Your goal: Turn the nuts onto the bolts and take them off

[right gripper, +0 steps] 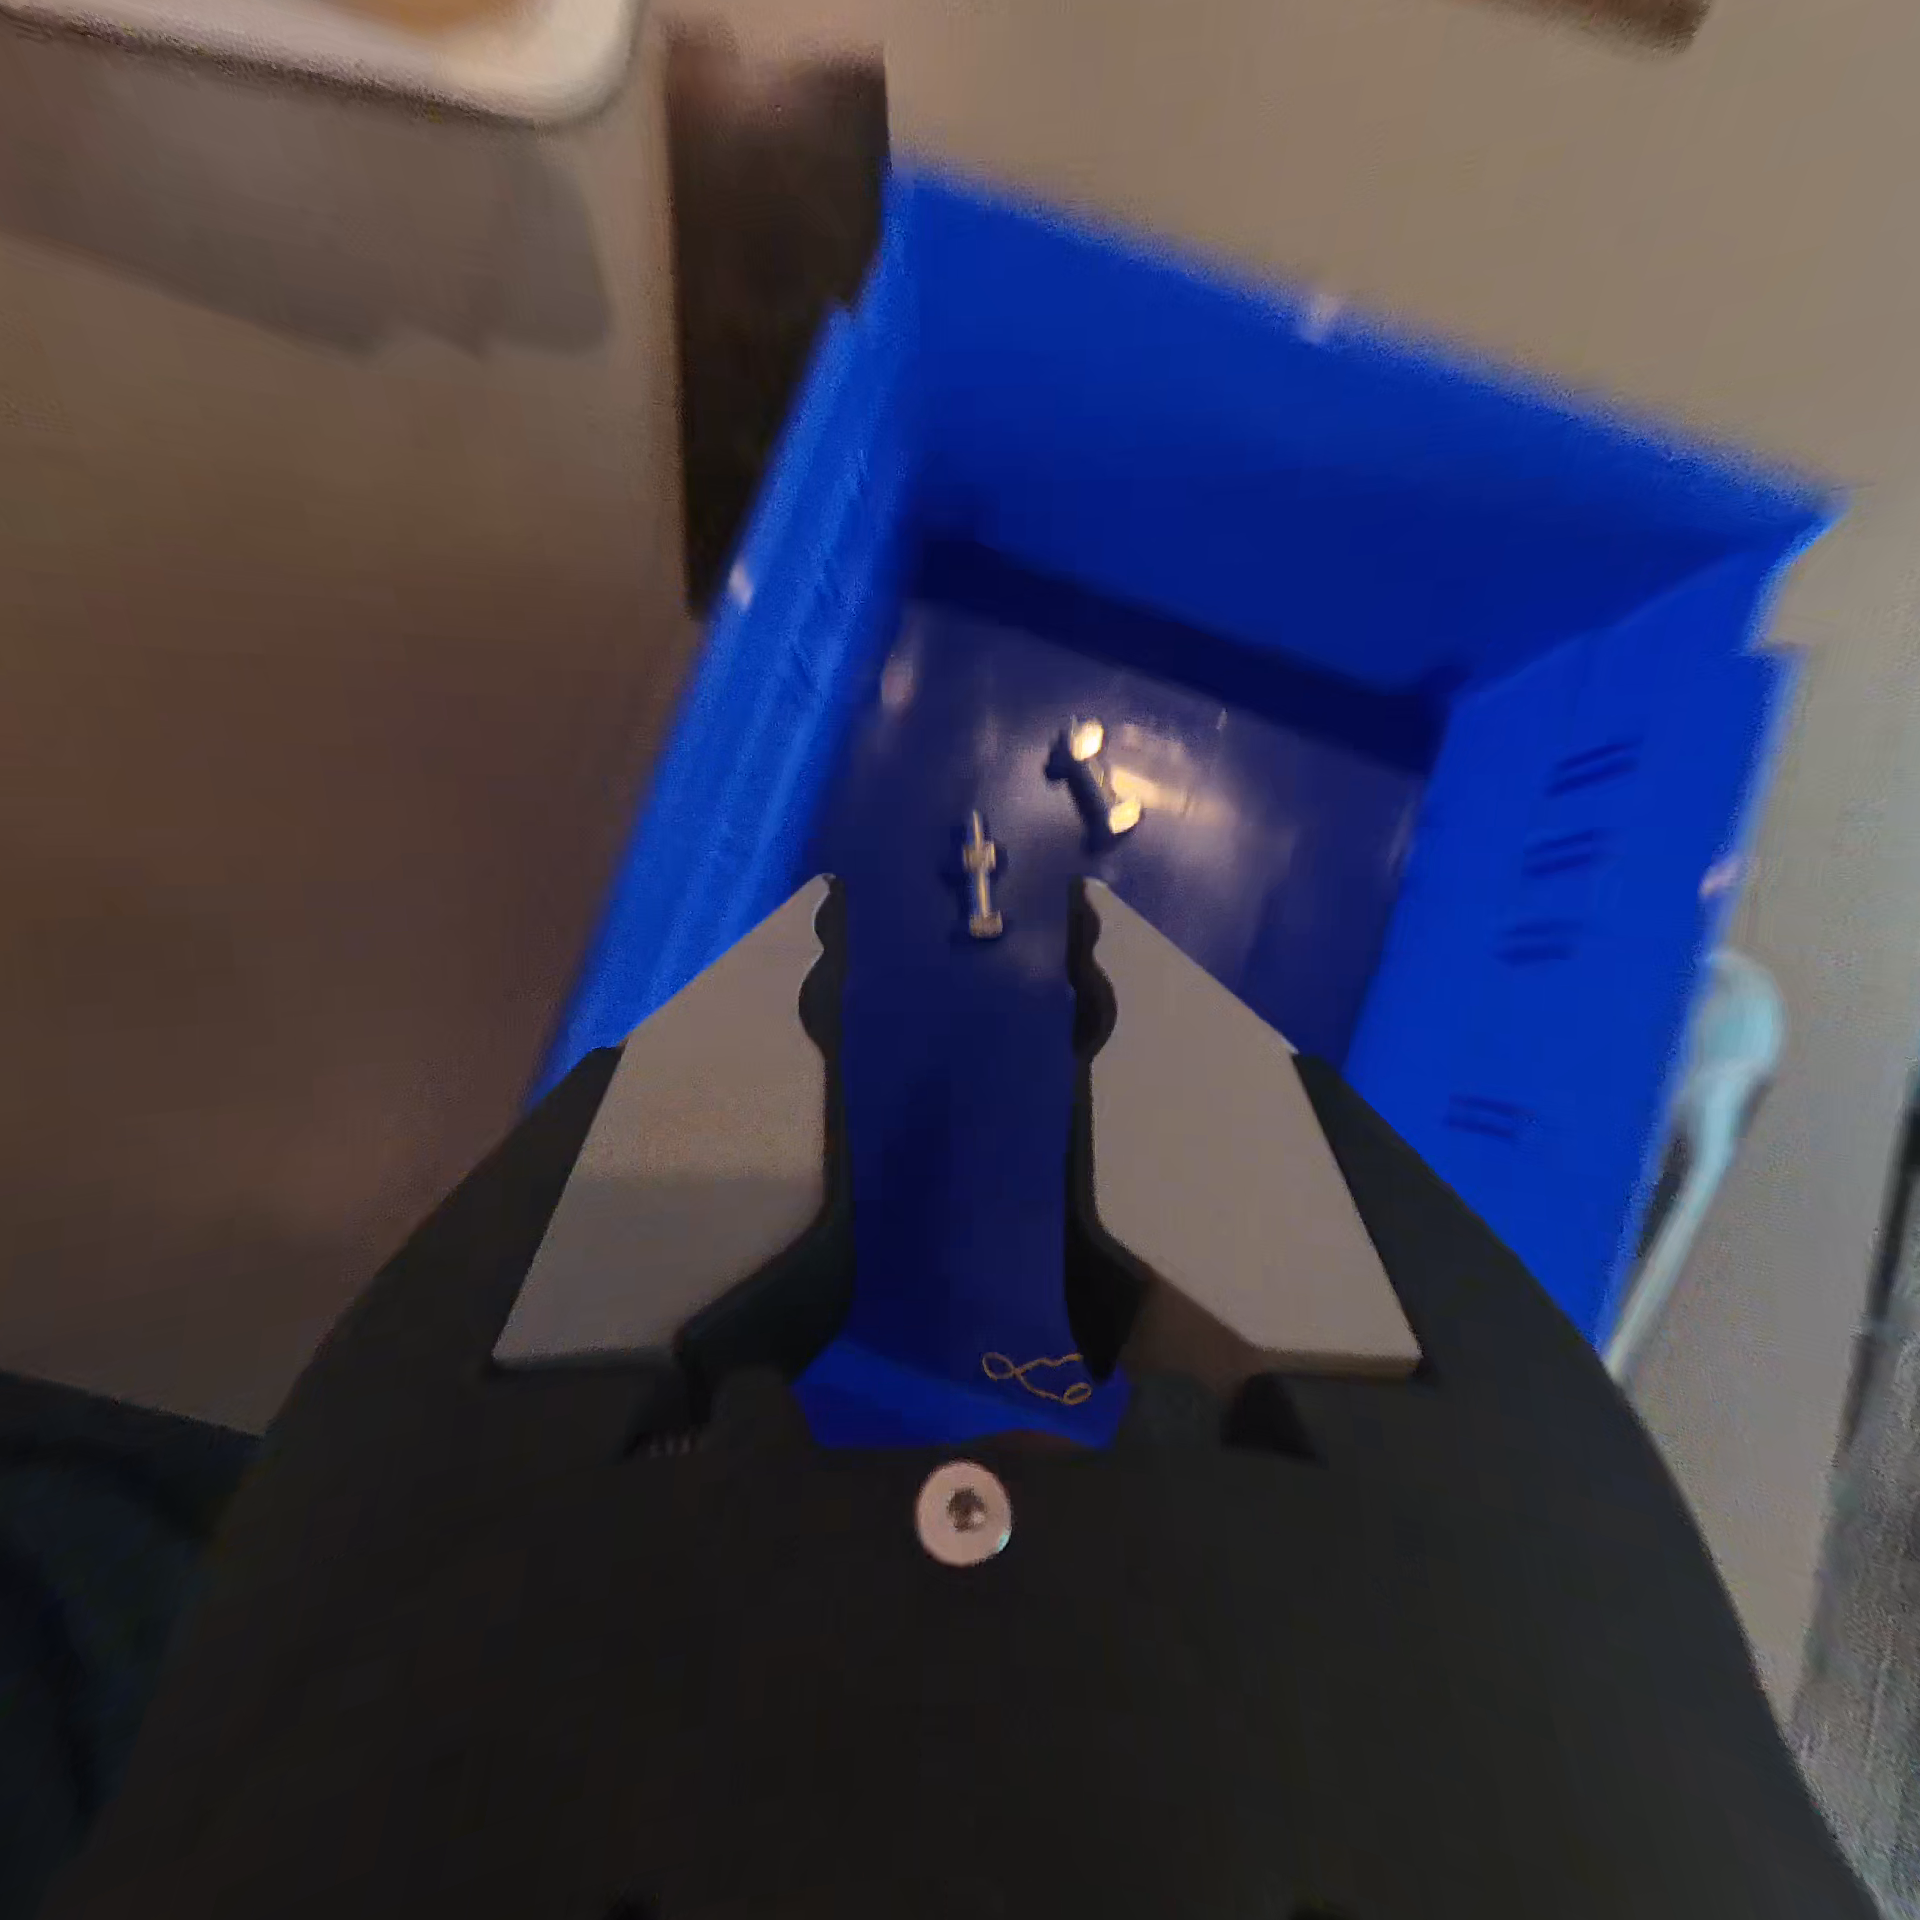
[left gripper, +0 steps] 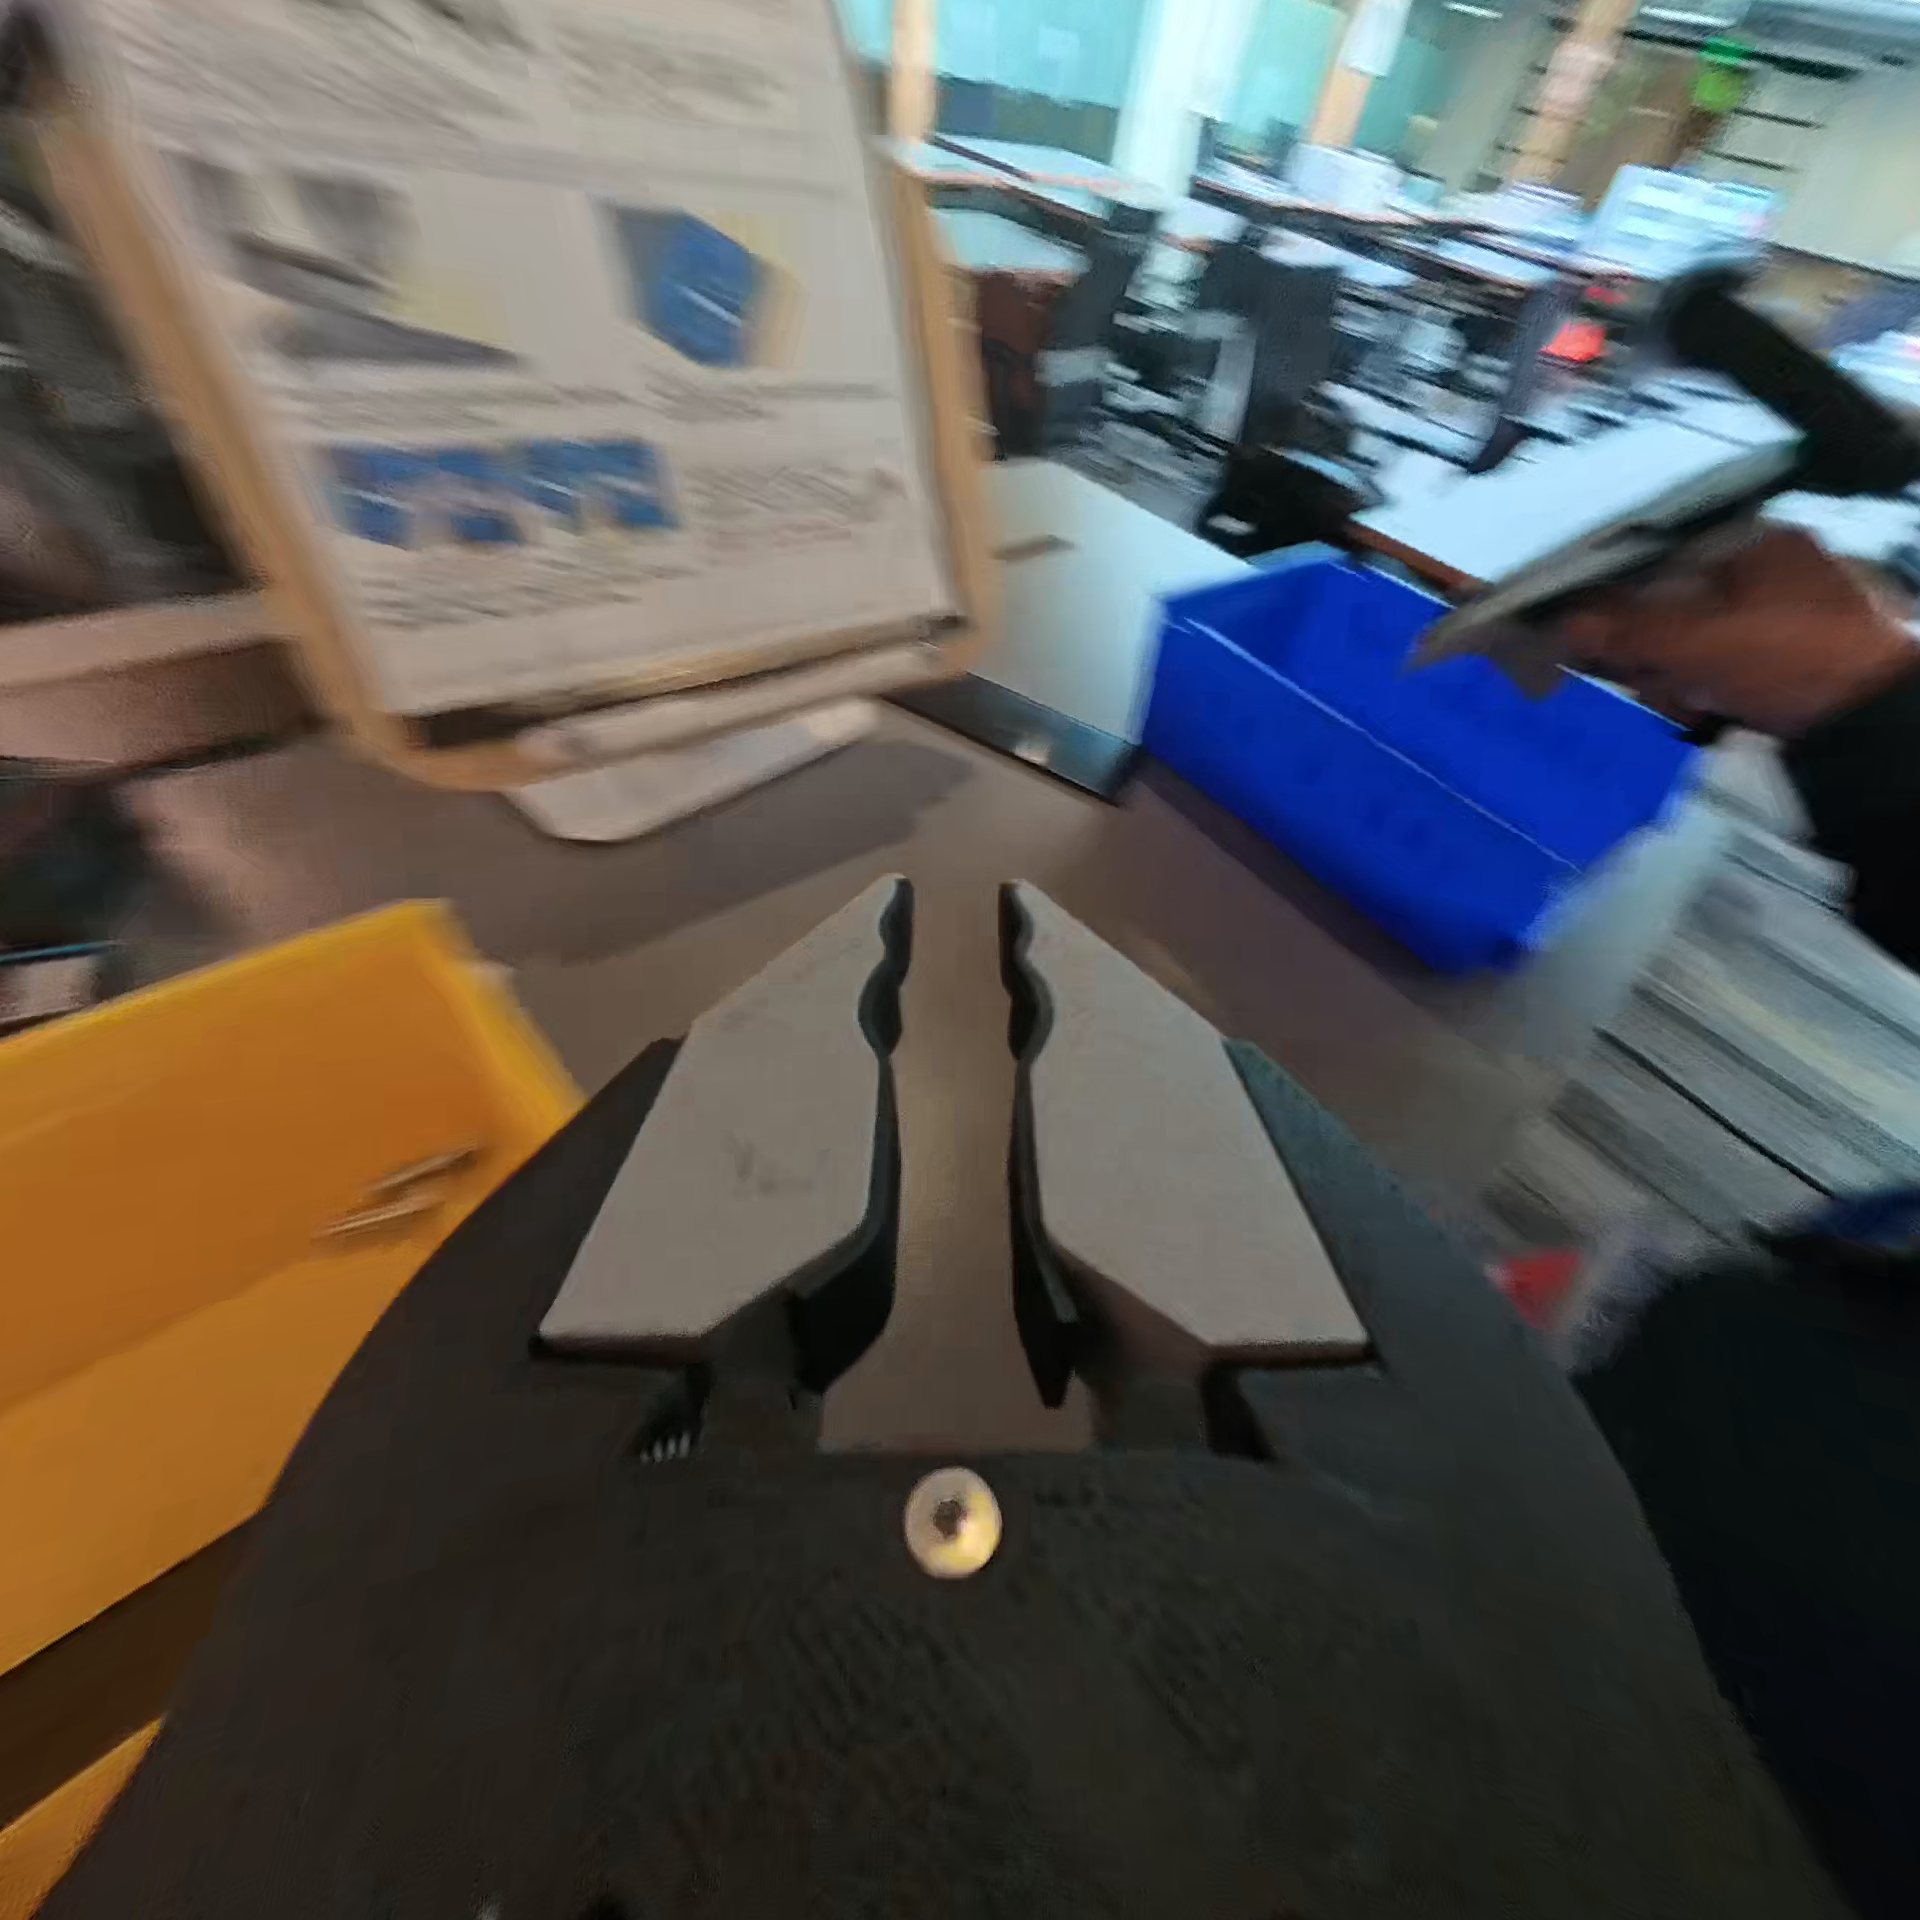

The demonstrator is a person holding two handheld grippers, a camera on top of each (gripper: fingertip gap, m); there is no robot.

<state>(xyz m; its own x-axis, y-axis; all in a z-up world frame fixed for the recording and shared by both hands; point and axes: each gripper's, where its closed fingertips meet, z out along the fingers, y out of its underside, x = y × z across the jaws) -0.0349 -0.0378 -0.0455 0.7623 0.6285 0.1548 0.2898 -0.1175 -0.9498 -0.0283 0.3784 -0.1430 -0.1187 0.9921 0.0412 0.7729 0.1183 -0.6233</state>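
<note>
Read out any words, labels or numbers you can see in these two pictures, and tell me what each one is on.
No text is quoted here: nothing can be read, and writing is not copied out.
Framed poster board: printed text blocks and blue figures, too blurred to read.
Blue bin: no label visible; it holds two bolts, unmarked.
Yellow bin: no writing visible.
Both hand-held grippers: no markings.

Blue bin (right gripper: 1143, 436) with a darker glossy floor holds 2 silver bolts (right gripper: 982, 883); yellow bin (left gripper: 208, 1195); grey-faced fingers (left gripper: 748, 1122) on a black gripper body.
</note>
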